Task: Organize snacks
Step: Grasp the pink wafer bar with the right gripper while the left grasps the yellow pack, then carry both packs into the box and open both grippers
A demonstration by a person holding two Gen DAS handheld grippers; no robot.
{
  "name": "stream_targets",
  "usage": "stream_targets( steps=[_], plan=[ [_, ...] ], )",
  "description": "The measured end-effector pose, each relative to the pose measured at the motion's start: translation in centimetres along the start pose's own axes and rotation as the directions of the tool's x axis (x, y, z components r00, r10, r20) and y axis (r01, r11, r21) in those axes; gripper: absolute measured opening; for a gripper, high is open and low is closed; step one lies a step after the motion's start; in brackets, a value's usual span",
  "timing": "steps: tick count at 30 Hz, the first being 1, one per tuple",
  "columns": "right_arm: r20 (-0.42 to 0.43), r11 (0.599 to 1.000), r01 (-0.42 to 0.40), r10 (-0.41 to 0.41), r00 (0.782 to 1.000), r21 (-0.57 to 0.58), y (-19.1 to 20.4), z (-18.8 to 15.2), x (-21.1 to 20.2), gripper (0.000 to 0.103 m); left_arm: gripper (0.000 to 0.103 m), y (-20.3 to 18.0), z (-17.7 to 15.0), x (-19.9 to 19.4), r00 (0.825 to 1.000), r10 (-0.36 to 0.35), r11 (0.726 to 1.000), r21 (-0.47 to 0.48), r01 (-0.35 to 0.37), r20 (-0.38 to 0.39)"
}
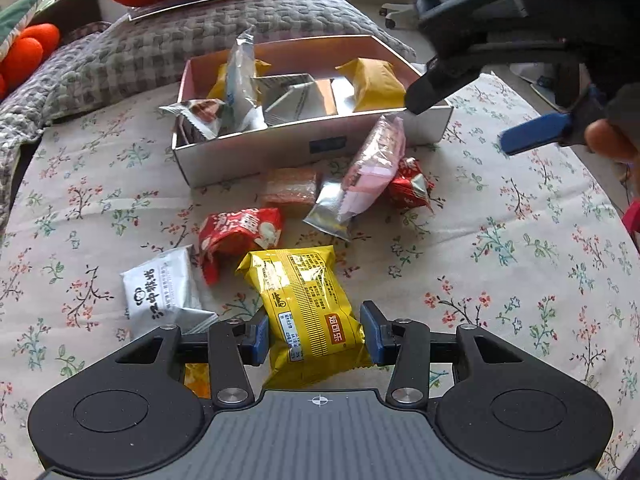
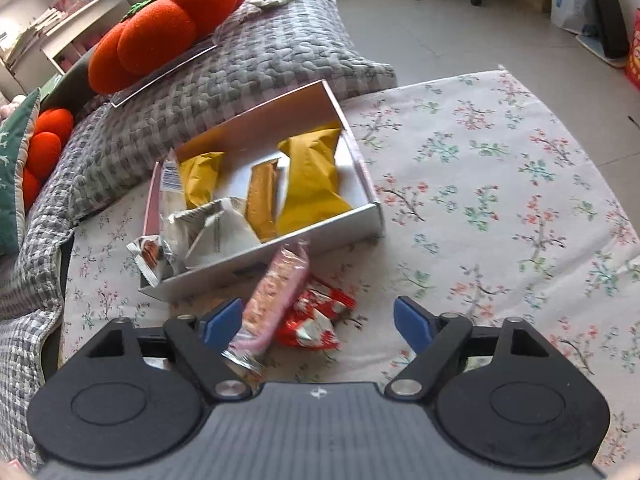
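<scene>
The yellow snack packet is glossy, crinkled plastic film, and the white packet at its 9 o'clock looks matt, papery. The box at 12 o'clock is smooth cardboard with a dull sheen. It sits on matt floral cotton cloth, with a nubbly woven grey blanket and fuzzy orange plush cushion beyond.

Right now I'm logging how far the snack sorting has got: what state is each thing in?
left gripper: jaws shut on the yellow snack packet.
yellow snack packet: gripped at its near end, outside the box.
right gripper: jaws open, empty, above the pink wafer packet.
pink wafer packet: propped against the box's front wall.
cardboard box: open, partly filled.
red snack packet: loose on the floral cloth.
</scene>
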State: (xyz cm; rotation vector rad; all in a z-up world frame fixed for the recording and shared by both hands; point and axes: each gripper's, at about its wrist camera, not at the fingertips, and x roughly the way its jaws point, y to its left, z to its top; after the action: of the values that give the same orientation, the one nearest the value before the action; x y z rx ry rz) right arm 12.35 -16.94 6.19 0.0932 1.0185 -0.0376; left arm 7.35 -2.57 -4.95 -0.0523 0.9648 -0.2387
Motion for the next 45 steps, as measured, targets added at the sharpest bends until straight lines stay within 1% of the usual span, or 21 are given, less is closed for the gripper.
stream_targets(
  steps=[2, 3, 4, 6, 9, 12, 14, 15, 17, 19, 21, 24, 27, 31, 33, 39, 41, 45],
  plan=[
    [-0.004, 1.0, -0.027, 0.027, 1.0, -0.009, 0.4, 0.2, 0.5, 0.067, 0.043, 0.4, 0.2, -0.1, 1.0, 0.0, 1.0, -0.015, 0.0, 0.0],
    [-0.007, 0.999, -0.038, 0.038, 0.999, -0.012, 0.6, 0.3, 0.8, 0.062, 0.043, 0.7, 0.3, -0.2, 1.0, -0.001, 1.0, -0.024, 0.001, 0.001],
    [-0.005, 0.999, -0.044, 0.044, 0.999, -0.017, 0.9, 0.4, 1.1, 0.059, 0.043, 0.9, 0.4, -0.3, 1.0, -0.004, 0.999, -0.032, 0.004, 0.002],
    [0.002, 0.999, -0.045, 0.045, 0.999, -0.029, 1.4, 0.5, 1.6, 0.059, 0.043, 1.2, 0.6, -0.5, 1.0, -0.013, 0.999, -0.042, 0.013, 0.008],
    [0.002, 0.998, -0.041, 0.041, 0.999, -0.04, 2.0, 0.7, 2.6, 0.054, 0.043, 1.4, 0.7, -0.6, 1.0, -0.02, 0.998, -0.054, 0.02, 0.01],
    [-0.012, 0.998, -0.037, 0.036, 0.999, -0.045, 2.5, 0.8, 3.7, 0.049, 0.043, 1.6, 0.6, -0.5, 1.0, -0.028, 0.998, -0.063, 0.028, 0.006],
    [-0.032, 0.999, -0.013, 0.011, 0.999, -0.051, 2.8, 0.7, 4.6, 0.046, 0.043, 1.6, 0.6, -0.6, 1.0, -0.025, 0.998, -0.056, 0.026, 0.012],
    [-0.042, 0.998, 0.006, -0.008, 0.999, -0.058, 2.9, 0.6, 4.9, 0.04, 0.043, 1.6, 0.6, -0.6, 1.0, -0.024, 0.998, -0.056, 0.025, 0.014],
    [-0.034, 0.994, 0.047, -0.05, 0.998, -0.096, 3.5, 0.3, 5.5, 0.032, 0.043, 1.8, 0.6, -0.6, 1.0, -0.027, 0.998, -0.063, 0.027, 0.014],
    [-0.02, 0.993, 0.048, -0.05, 0.999, -0.11, 3.9, 0.2, 5.3, 0.021, 0.043, 1.8, 0.6, -0.7, 1.0, -0.027, 0.997, -0.067, 0.028, 0.014],
    [-0.016, 0.992, 0.04, -0.042, 0.999, -0.118, 4.3, 0.1, 4.8, 0.02, 0.043, 1.8, 0.6, -0.8, 0.999, -0.033, 0.997, -0.069, 0.034, 0.019],
    [0.004, 0.99, 0.057, -0.057, 0.998, -0.129, 4.3, -0.1, 4.0, 0.02, 0.043, 1.7, 0.7, -1.1, 0.999, -0.036, 0.997, -0.063, 0.038, 0.033],
    [0.036, 0.988, 0.092, -0.088, 0.995, -0.126, 3.9, 0.0, 3.1, 0.019, 0.043, 1.7, 0.8, -1.2, 0.999, -0.04, 0.997, -0.068, 0.042, 0.036],
    [0.085, 0.982, 0.142, -0.132, 0.988, -0.122, 3.5, 0.1, 2.0, 0.019, 0.043, 1.4, 0.8, -1.3, 0.998, -0.047, 0.997, -0.066, 0.049, 0.037],
    [0.114, 0.977, 0.174, -0.161, 0.98, -0.125, 3.5, 0.1, 1.7, 0.019, 0.043, 1.3, 0.8, -1.4, 0.998, -0.048, 0.997, -0.06, 0.051, 0.046],
    [0.161, 0.971, 0.202, -0.181, 0.97, -0.126, 3.4, 0.1, 0.8, 0.019, 0.043, 1.6, 1.0, -1.3, 0.998, -0.04, 0.997, -0.07, 0.044, 0.05],
    [0.186, 0.965, 0.225, -0.198, 0.962, -0.134, 3.5, 0.1, 0.7, 0.019, 0.043, 1.7, 1.0, -1.3, 0.998, -0.04, 0.997, -0.071, 0.043, 0.049],
    [0.261, 0.942, 0.292, -0.244, 0.934, -0.164, 3.9, 0.2, 0.2, 0.019, 0.043, 1.7, 1.0, -1.4, 0.998, -0.034, 0.998, -0.059, 0.038, 0.054]
  ],
)
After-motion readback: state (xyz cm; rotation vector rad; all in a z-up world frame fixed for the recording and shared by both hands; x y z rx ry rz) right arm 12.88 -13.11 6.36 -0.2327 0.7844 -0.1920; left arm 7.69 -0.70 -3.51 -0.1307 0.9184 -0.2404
